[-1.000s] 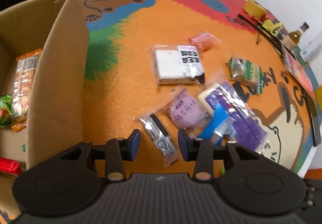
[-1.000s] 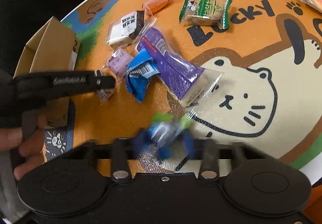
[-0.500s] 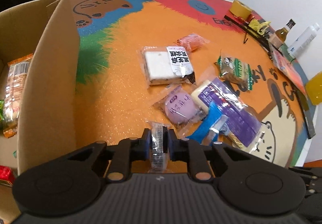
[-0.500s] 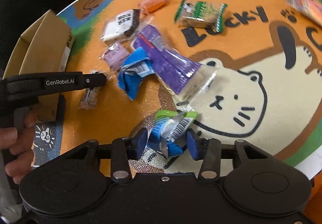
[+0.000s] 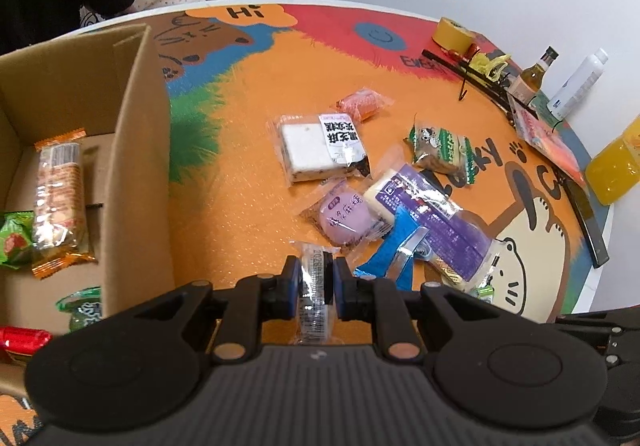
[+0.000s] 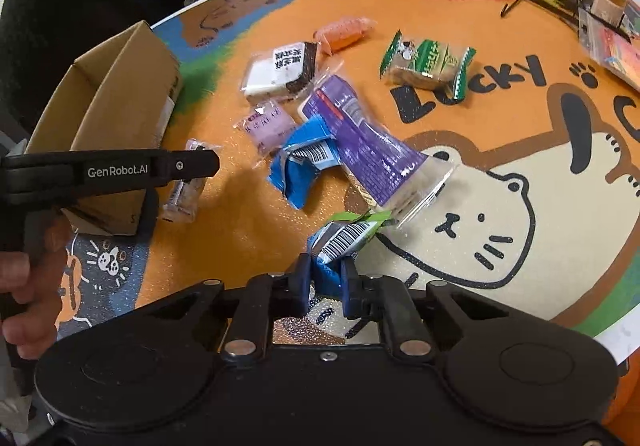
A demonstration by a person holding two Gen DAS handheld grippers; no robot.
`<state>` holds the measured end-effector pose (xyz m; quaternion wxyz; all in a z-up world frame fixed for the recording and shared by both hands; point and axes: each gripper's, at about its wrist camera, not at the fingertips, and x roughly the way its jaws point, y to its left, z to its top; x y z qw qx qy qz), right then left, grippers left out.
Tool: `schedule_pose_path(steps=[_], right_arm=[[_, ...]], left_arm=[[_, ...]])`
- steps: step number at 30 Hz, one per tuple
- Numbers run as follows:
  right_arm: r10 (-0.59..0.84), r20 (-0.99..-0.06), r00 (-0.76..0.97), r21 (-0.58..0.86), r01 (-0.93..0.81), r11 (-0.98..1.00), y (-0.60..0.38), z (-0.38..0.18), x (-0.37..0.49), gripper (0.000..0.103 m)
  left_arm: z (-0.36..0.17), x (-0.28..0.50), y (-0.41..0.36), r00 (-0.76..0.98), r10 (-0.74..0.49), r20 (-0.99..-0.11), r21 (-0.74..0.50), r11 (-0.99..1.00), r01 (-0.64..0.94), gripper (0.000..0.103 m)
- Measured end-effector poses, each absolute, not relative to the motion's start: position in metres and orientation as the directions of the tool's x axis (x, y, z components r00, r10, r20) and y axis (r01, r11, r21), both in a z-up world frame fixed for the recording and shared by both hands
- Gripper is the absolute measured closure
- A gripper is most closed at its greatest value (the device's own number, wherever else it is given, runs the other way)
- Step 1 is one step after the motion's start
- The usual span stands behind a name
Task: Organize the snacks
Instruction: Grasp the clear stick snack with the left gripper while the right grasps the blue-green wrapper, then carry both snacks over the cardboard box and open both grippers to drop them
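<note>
Both grippers clamp snacks: left gripper (image 5: 314, 280) a clear-wrapped bar (image 5: 316, 286) beside the box wall (image 5: 138, 181), right gripper (image 6: 325, 280) a blue packet (image 6: 340, 244)

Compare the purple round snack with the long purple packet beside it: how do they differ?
The purple round snack is small and domed, in pale lilac; the long purple packet is larger, flat and oblong, in deep violet with a clear end. The blue wrapper overlaps the long packet more than the round snack. Both lie loose on the mat.
</note>
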<state>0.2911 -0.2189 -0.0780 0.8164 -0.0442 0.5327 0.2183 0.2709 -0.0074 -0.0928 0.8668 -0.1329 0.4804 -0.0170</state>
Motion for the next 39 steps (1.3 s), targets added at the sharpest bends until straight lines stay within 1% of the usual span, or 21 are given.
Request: schedule_pose_path(steps=[13,21,30,39], right_arm=[[0.350,-0.857,0.378,0.173,-0.428,0.887,-0.216,-0.054,0.281,0.090],[0.370,-0.850,0.373,0.177,-0.461,0.870,-0.196,-0.036,0.283,0.090],[0.406,-0.826,0.392,0.167,-0.518,0.839,-0.163,-0.007,0.289,0.090],[0.442,-0.816,0.373,0.174,-0.572,0.802,-0.125,0.001,0.295,0.090]], left_arm=[[-0.063,0.250,-0.009,0.568,-0.187,-0.801,-0.258,0.965,-0.046,0.087],[-0.037,0.243,-0.001,0.559,-0.192,-0.806,-0.250,0.968,-0.029,0.087],[-0.004,0.239,0.030,0.562,-0.164,-0.811,-0.221,0.975,-0.035,0.087],[0.005,0.232,0.079,0.551,-0.115,-0.826,-0.199,0.975,-0.095,0.087]])
